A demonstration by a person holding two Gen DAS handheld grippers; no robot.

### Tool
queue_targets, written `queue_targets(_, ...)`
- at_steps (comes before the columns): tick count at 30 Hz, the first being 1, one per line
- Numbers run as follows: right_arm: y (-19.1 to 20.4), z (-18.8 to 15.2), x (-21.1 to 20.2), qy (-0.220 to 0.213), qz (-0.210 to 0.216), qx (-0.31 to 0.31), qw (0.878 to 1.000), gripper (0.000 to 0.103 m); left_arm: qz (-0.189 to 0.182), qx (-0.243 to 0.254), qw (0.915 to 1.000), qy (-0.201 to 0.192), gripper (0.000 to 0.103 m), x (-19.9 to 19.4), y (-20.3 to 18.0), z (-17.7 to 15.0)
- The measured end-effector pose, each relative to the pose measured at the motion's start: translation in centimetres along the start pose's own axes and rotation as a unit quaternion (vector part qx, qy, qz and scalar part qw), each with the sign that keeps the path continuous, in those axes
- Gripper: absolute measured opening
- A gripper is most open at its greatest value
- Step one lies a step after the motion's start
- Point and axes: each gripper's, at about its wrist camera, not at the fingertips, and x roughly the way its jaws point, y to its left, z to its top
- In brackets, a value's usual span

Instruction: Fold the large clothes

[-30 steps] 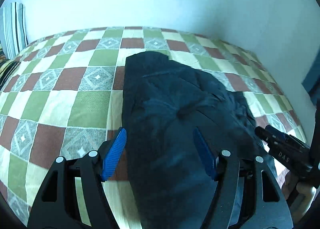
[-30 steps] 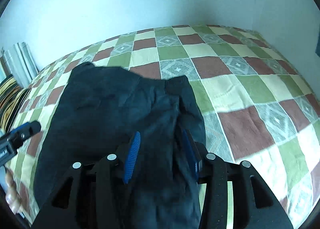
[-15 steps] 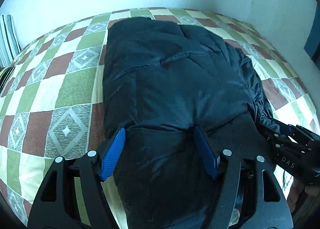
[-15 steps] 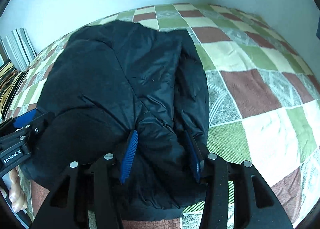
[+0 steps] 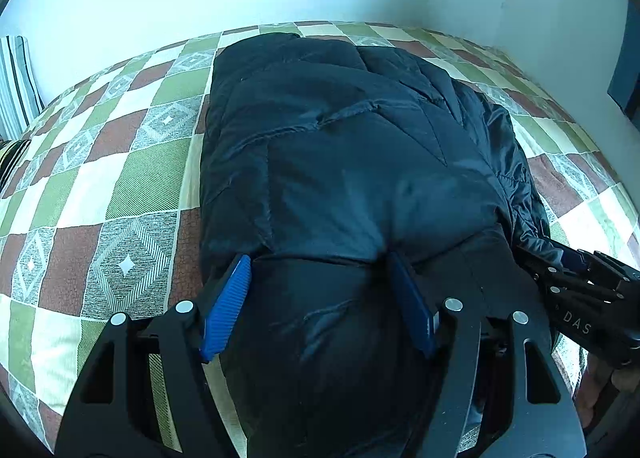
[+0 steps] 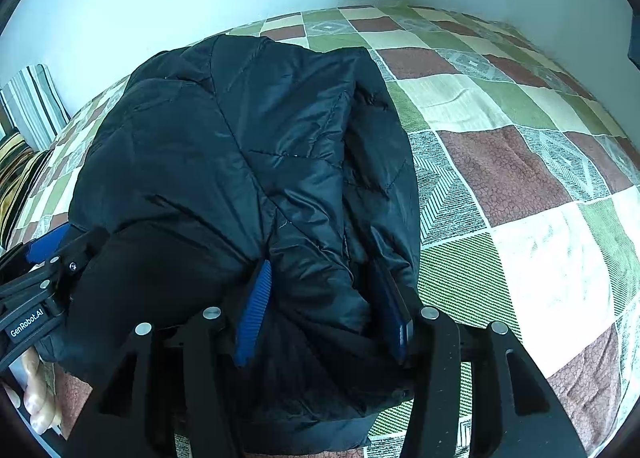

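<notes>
The left gripper reaches low over the near edge of the bed, its blue fingers spread with a fold of the black padded jacket bunched between them; the right gripper, just beside it, holds the jacket's right side the same way. The jacket lies doubled over mid-bed on the checkered bedspread, bare cover to either side. A second ago it lay flatter and farther off.
</notes>
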Motion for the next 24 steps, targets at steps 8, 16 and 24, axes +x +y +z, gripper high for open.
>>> queue_targets(8,0.23,-0.03,-0.26,0.001,-0.006,-0.003,1.000,0.050,-0.002,-0.002,1.0000,0.001,0.070,0.00,-0.01,0.02)
queue_targets(16,0.42,0.48,-0.59,0.003,-0.010,-0.001,1.000,0.052,-0.006,-0.010,0.9999,0.007,0.070,-0.26,0.20,0.56)
queue_targets(24,0.00,0.61,-1.04,-0.006,-0.017,0.007,1.000,0.063,-0.013,-0.025,0.9996,0.011,0.071,-0.71,0.72,0.93)
